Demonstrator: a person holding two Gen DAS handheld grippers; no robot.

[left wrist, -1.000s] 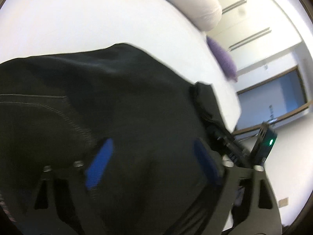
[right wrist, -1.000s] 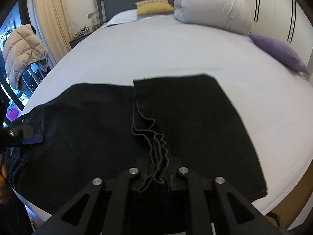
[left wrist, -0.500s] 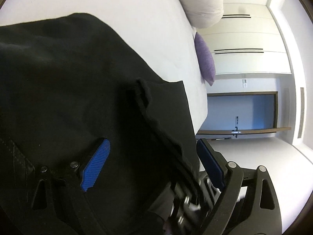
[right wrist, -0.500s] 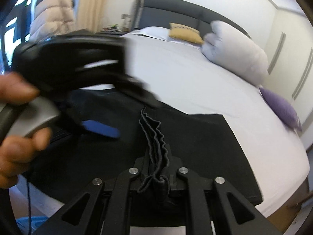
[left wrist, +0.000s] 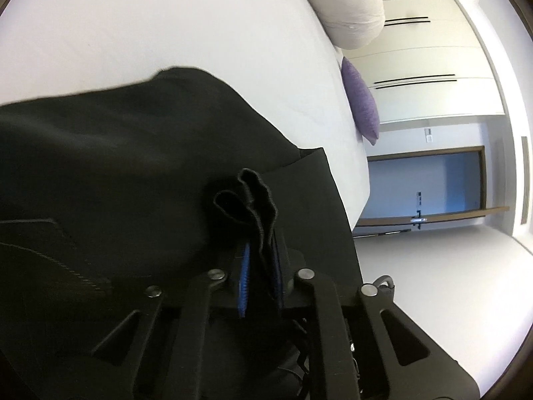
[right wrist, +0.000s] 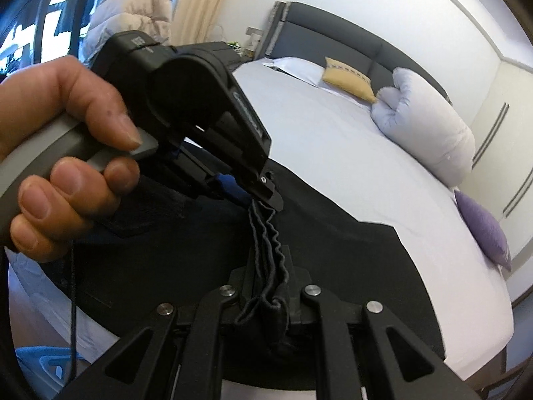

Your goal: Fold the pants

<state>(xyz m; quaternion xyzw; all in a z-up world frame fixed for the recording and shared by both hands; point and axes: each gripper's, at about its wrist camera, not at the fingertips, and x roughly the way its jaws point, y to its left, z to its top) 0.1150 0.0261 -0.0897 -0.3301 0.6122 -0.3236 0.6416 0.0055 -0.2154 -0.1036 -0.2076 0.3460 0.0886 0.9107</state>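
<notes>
**Both grippers pinch the same bunched edge of the pants**

The black pants [right wrist: 333, 250] lie spread on the white bed [right wrist: 333, 140], near its foot edge, with one hemmed edge gathered into a pleated bundle and lifted off the sheet. The right gripper [right wrist: 271, 300] has its jaws closed on the near end of that bundle; the left gripper [left wrist: 260, 266], held in the person's left hand [right wrist: 63, 153], has its jaws closed on the far end, blue pads pressed against the cloth.

The risk, as I judge it, is uneven layers: several pleats sit in each grip, and one could slip free if the two grippers pull apart. The lower cloth could also drag across the sheet and crease, spoiling the fold. A purple cushion [right wrist: 483, 233] lies well apart.
</notes>
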